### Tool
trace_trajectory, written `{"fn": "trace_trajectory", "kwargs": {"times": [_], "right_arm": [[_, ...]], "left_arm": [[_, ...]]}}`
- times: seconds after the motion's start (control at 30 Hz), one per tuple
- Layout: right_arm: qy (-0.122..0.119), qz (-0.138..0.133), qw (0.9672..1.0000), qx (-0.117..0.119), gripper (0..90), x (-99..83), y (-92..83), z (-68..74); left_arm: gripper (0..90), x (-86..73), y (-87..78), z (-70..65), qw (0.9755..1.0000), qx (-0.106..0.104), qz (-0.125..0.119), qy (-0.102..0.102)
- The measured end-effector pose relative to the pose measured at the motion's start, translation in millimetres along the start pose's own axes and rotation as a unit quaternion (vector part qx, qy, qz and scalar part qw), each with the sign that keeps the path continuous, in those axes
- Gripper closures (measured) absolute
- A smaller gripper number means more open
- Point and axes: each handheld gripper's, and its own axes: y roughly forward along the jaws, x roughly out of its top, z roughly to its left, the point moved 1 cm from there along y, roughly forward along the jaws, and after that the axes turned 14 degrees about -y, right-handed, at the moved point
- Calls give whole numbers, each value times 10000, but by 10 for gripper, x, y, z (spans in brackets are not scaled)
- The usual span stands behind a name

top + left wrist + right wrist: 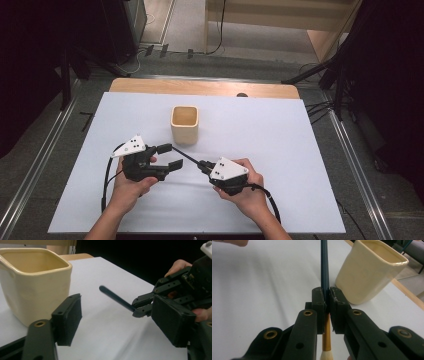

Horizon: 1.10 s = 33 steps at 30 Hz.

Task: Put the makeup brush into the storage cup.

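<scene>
A brush with a dark handle (324, 265), a golden ferrule and white bristles is clamped between the pads of my right gripper (327, 300), which is shut on it. The handle (186, 155) points up and left toward my left gripper (171, 156). In the left gripper view its wide-apart jaws frame the handle tip (115, 298) without touching it, so my left gripper (120, 322) is open. The right gripper (140, 306) faces it from the right. A cream square cup (184, 124) stands upright just behind both grippers, also seen as a cup (35, 287) at left and a cup (367, 272) at upper right.
A white sheet (280, 150) covers the table, with a wooden strip (200, 87) along its far edge. Cables trail from both grippers toward the person. Dark stands and floor rails surround the table.
</scene>
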Motion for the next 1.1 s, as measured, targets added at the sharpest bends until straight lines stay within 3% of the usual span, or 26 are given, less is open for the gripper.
{"fn": "trace_trajectory", "kwargs": {"times": [0.2, 0.37, 0.4, 0.6, 0.93, 1.07, 1.1], "right_arm": [[-263, -168, 9995, -16, 844, -6, 19, 30], [-356, -274, 9990, -33, 844, -15, 25, 40], [-413, -323, 9986, -56, 844, -15, 25, 44], [-570, -445, 9973, -80, 844, -11, 32, 64], [-640, -525, 9965, -135, 844, 19, 48, 97], [-703, -511, 9961, -131, 843, 12, 72, 106], [-692, -515, 9962, -138, 842, 9, 76, 107]], "left_arm": [[411, 23, -21, 42, 9993, -214, 16, -292], [494, 24, -21, 68, 9987, -323, 83, -373], [537, 21, -10, 77, 9979, -451, 158, -431], [615, 9, 27, 87, 9957, -701, 323, -518], [685, -21, 90, 64, 9939, -837, 462, -557], [802, -39, 117, 50, 9935, -874, 516, -518], [831, -44, 118, 43, 9943, -810, 491, -488]]}}
